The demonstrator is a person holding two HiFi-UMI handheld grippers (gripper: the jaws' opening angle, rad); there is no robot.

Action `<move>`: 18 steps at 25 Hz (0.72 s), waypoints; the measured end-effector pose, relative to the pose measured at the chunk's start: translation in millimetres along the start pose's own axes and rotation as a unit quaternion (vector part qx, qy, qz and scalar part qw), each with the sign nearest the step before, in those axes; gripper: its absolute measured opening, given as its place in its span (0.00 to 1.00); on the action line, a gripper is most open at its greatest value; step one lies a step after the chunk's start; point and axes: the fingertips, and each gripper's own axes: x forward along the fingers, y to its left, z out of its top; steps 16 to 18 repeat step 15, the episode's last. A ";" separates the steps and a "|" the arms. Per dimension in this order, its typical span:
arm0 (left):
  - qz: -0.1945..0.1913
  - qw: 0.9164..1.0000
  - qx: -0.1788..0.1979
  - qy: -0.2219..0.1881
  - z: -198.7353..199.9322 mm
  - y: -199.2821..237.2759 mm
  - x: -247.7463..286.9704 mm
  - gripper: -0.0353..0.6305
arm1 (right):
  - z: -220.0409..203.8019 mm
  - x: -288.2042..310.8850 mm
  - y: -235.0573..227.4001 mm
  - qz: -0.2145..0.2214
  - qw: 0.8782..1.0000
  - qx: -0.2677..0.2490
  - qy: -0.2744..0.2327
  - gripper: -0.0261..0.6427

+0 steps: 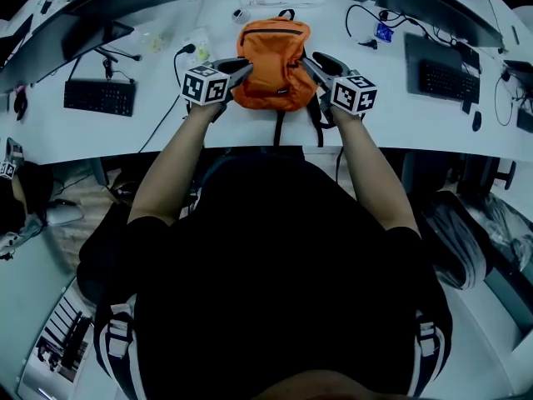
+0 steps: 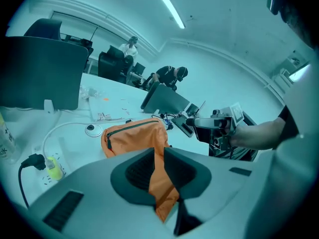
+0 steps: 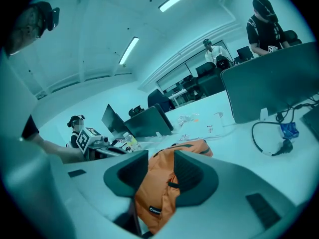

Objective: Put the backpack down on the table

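White tabletop (image 1: 166,136) in an open-plan office, observed under ceiling strip lights (image 2: 172,10). I note rows of further desks behind it, with seated people (image 2: 172,75) at them.

Far left of the tabletop: a dark monitor (image 1: 58,36) with a black keyboard (image 1: 100,97) in front of it. Far right: a second monitor (image 1: 416,2) and a second keyboard (image 1: 439,79). A power strip (image 1: 196,47) lies left of centre toward the far edge, and a black cable (image 1: 162,117) runs from it to the near edge.

The orange backpack (image 1: 273,61) sits upright at the middle of the tabletop, a little in from the near edge, zip uppermost. Its black straps (image 1: 279,127) hang down across the near edge. I cannot tell whether its base rests on the surface.

The left gripper (image 1: 243,65) is at the backpack's left side. Its own view shows the jaws closed tight on a thin fold of orange fabric.

The right gripper (image 1: 310,63) is at the backpack's right side. Its jaws are clamped on a thicker bunch of the same fabric, so they stand wider apart.
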 end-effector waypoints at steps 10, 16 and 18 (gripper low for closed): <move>-0.013 1.000 0.016 -0.005 2.1 -30.5 -11.0 0.11 | -4.5 -24.3 26.3 0.021 0.999 -0.025 0.006 0.17; -0.016 1.000 0.010 0.000 -6.4 -44.3 -18.2 0.09 | -5.6 -35.6 37.1 0.027 0.999 -0.033 0.011 0.12; -0.016 1.000 0.010 0.000 -6.4 -44.3 -18.2 0.09 | -5.6 -35.6 37.1 0.027 0.999 -0.033 0.011 0.12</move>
